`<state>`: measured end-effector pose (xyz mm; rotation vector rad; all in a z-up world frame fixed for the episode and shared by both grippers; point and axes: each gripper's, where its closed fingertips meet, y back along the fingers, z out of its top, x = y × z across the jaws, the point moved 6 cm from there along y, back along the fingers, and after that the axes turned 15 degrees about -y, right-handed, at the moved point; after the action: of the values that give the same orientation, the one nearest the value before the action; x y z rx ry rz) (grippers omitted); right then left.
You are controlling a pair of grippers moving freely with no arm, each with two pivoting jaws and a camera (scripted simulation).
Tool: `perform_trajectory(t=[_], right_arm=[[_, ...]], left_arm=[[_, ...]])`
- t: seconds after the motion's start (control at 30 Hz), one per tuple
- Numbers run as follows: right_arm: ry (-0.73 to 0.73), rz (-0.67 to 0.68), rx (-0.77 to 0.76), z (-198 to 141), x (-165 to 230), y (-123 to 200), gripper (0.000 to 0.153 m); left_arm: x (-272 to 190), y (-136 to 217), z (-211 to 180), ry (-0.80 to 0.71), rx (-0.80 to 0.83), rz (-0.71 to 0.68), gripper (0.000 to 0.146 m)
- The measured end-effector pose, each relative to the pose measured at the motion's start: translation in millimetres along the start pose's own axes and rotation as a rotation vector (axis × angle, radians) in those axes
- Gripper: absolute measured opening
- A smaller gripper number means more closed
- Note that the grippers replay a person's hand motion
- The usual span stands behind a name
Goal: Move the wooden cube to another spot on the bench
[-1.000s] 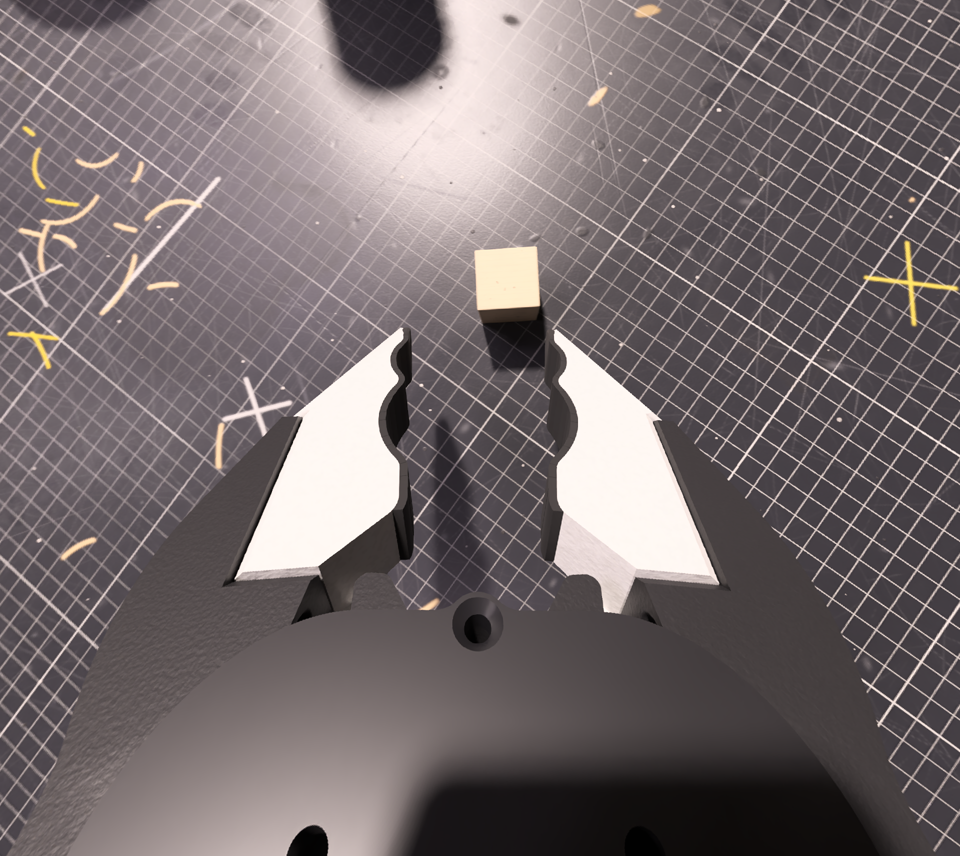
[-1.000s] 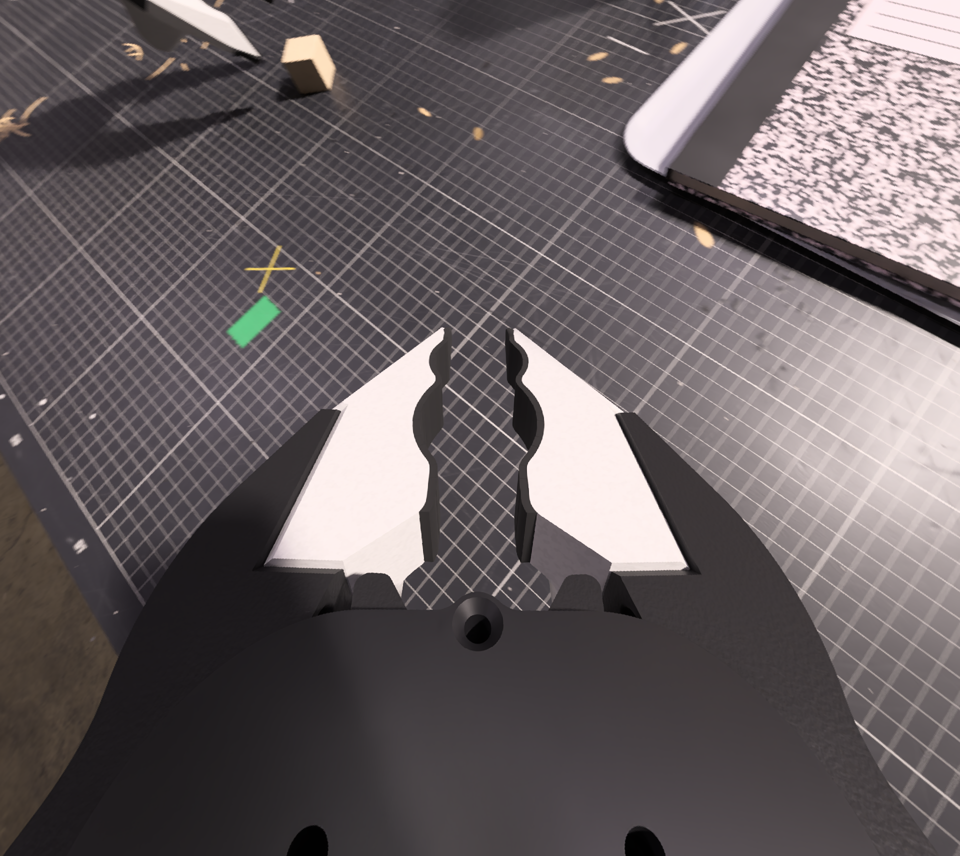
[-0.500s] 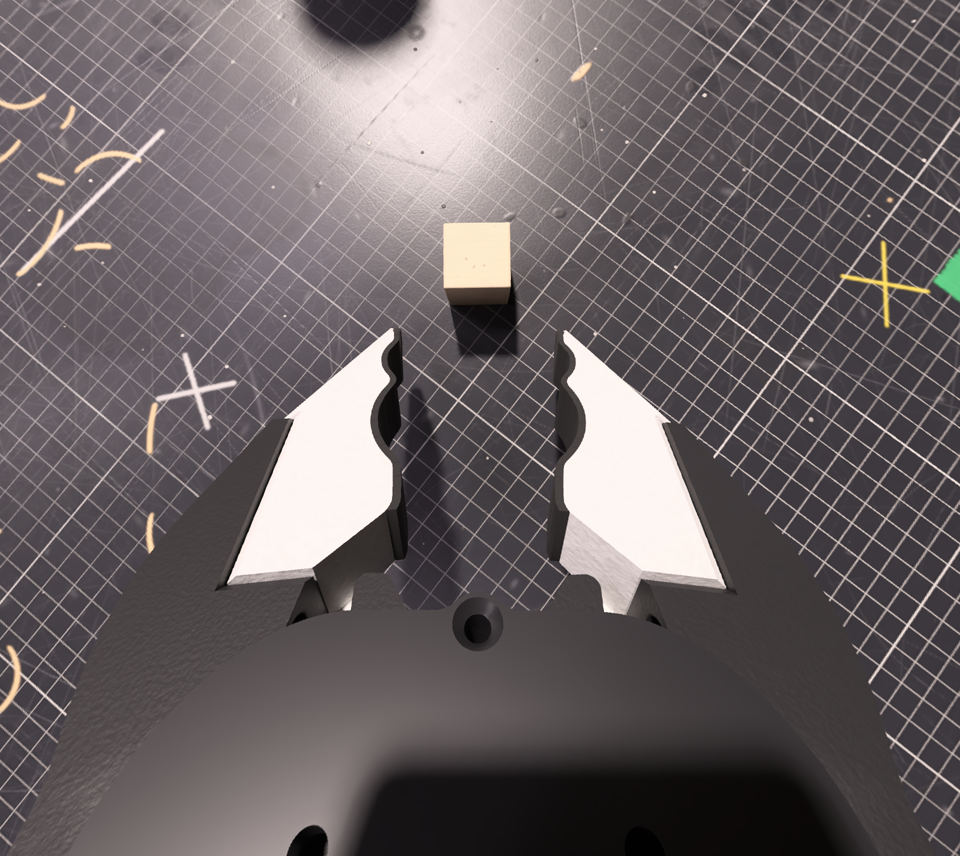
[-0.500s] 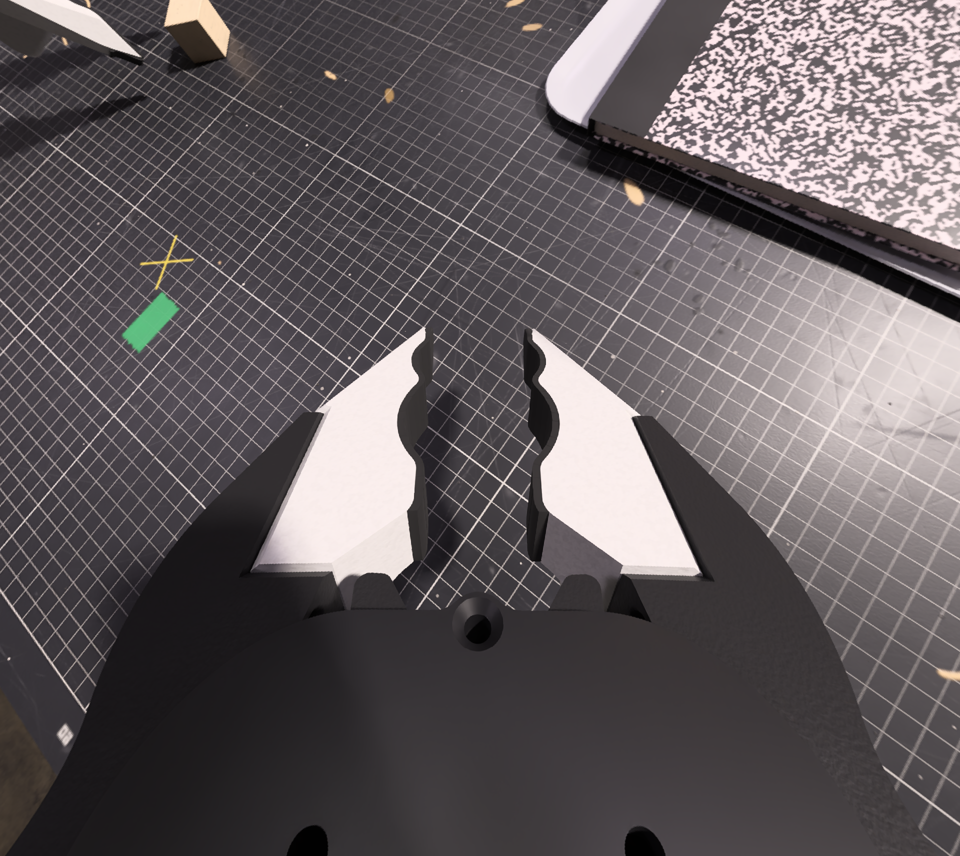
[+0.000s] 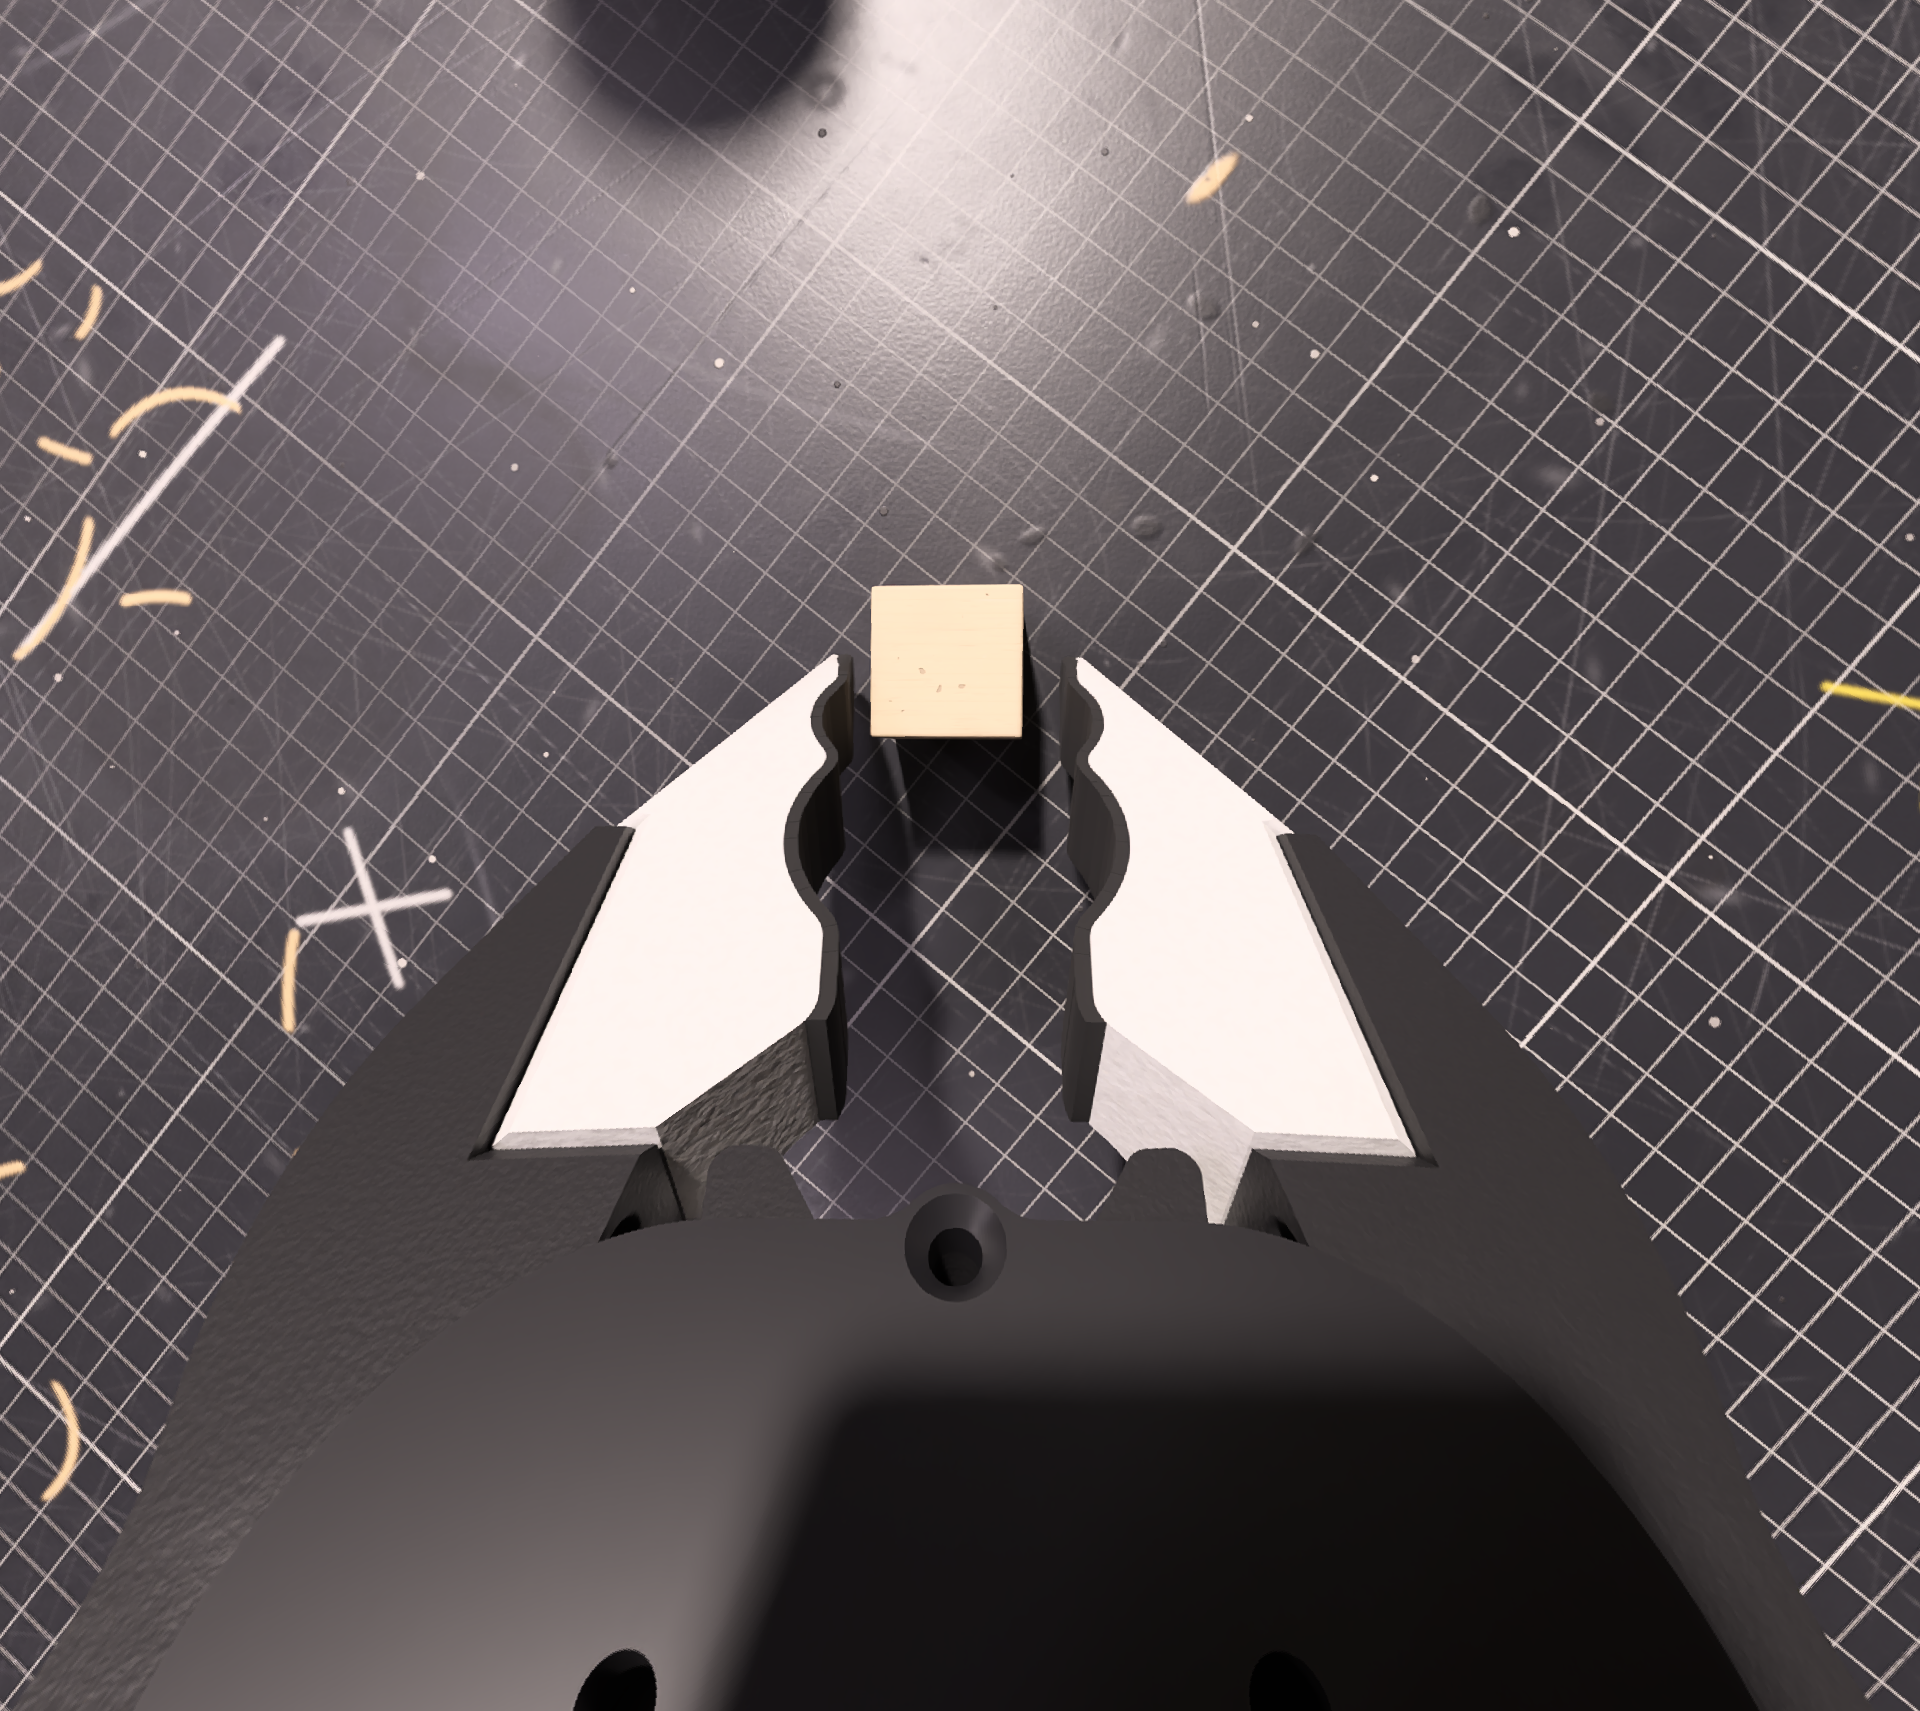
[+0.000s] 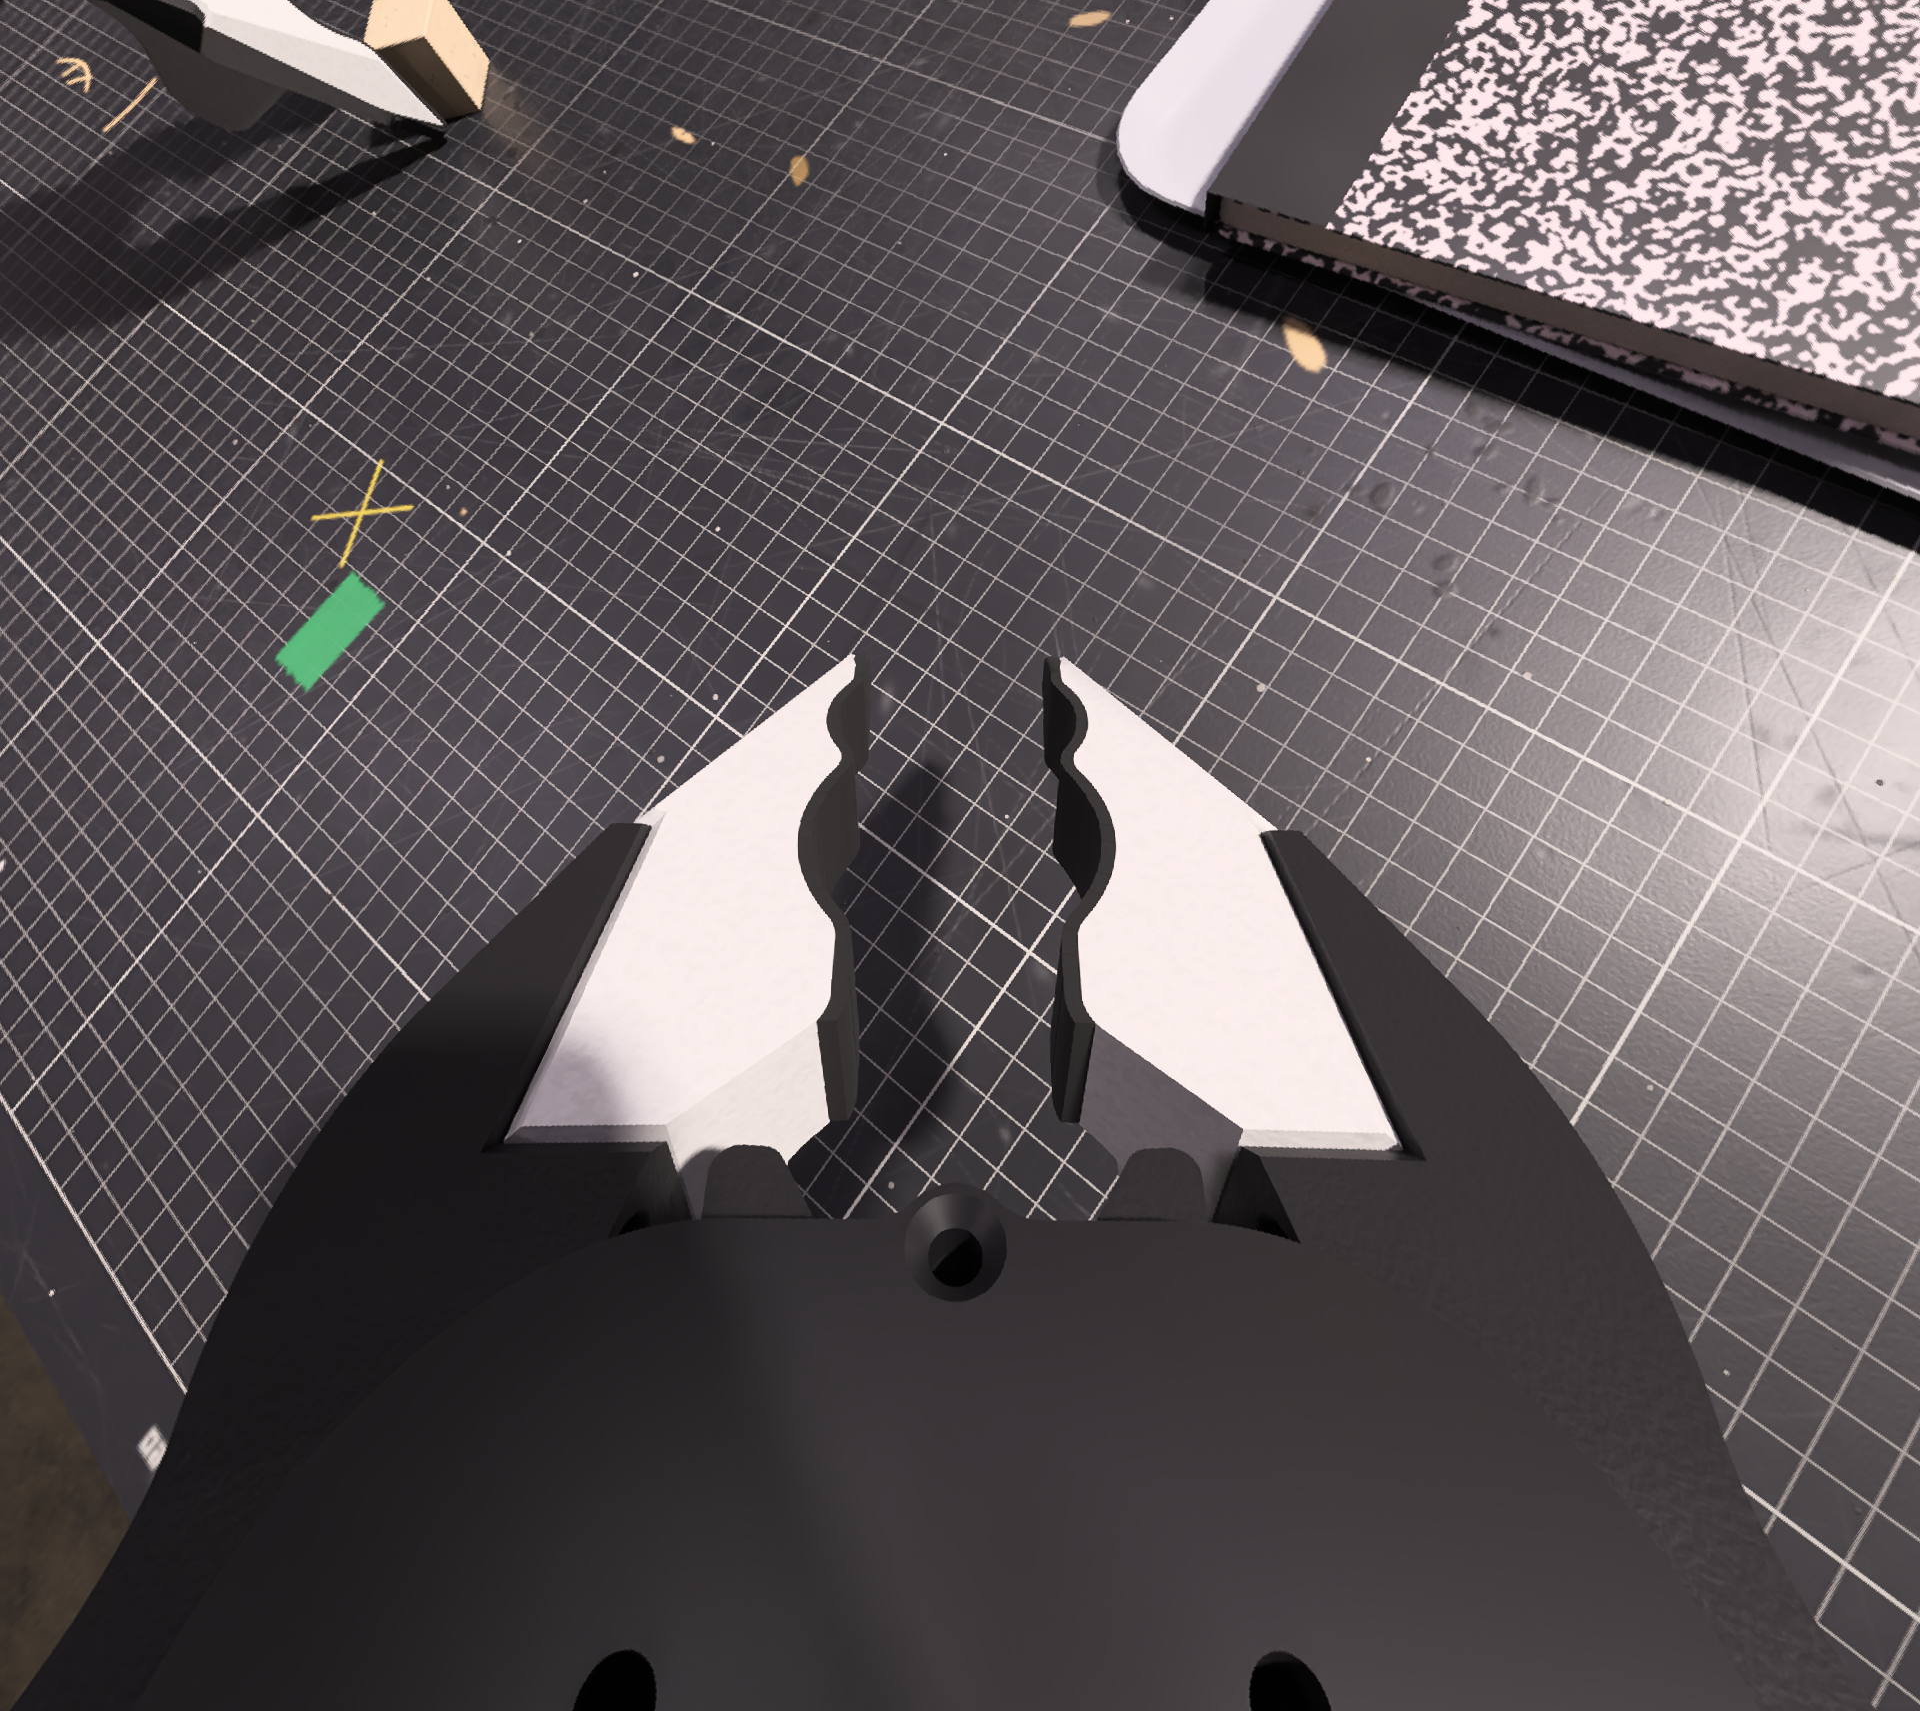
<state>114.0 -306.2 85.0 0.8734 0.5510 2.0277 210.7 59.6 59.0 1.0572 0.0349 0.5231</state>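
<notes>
The small pale wooden cube (image 5: pixel 945 674) rests on the dark gridded cutting mat (image 5: pixel 1455 518). My left gripper (image 5: pixel 956 674) is open, its two white fingertips on either side of the cube with small gaps, not touching it. In the right wrist view the cube (image 6: pixel 431 46) shows at the upper left between the left gripper's fingertips (image 6: pixel 395 92). My right gripper (image 6: pixel 951 674) is open and empty above bare mat, well away from the cube.
A speckled black-and-white notebook (image 6: pixel 1662 103) lies on a pale tray (image 6: pixel 1226 61) at the upper right. A green tape strip (image 6: pixel 330 631) and a yellow cross mark (image 6: pixel 358 510) sit on the mat. Wood shavings (image 5: pixel 114 498) are scattered around. The mat's edge (image 6: pixel 62 1266) is at the lower left.
My left gripper has moved forward, so the cube now sits between its fingertips. My right gripper has shifted a little and opened wider.
</notes>
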Motion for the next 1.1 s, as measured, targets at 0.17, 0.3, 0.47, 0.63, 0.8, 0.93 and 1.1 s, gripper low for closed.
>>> perform_trajectory(t=[0.17,0.3,0.47,0.63,0.8,0.93,1.1], right_arm=[[-0.007,0.017,-0.012,-1,-2,-3,0.032],[-0.014,0.031,-0.015,-1,-3,-6,0.032],[-0.020,0.050,-0.012,-1,-4,-11,0.032],[-0.018,0.065,-0.013,-1,-3,-15,0.032],[-0.020,0.077,-0.011,-2,-4,-18,0.032],[-0.022,0.088,-0.016,-1,-4,-20,0.032],[-0.022,0.103,-0.021,0,-5,-23,0.032]], left_arm=[[1,0,0,0.001,-0.001,0.005,0.028],[-4,0,2,-0.024,-0.015,-0.005,0.028],[-12,0,5,-0.036,-0.040,-0.035,0.028],[-23,3,12,-0.065,-0.078,-0.061,0.028],[-31,7,16,-0.072,-0.096,-0.076,0.028],[-36,12,18,-0.070,-0.113,-0.087,0.028],[-44,18,20,-0.074,-0.139,-0.096,0.028]])
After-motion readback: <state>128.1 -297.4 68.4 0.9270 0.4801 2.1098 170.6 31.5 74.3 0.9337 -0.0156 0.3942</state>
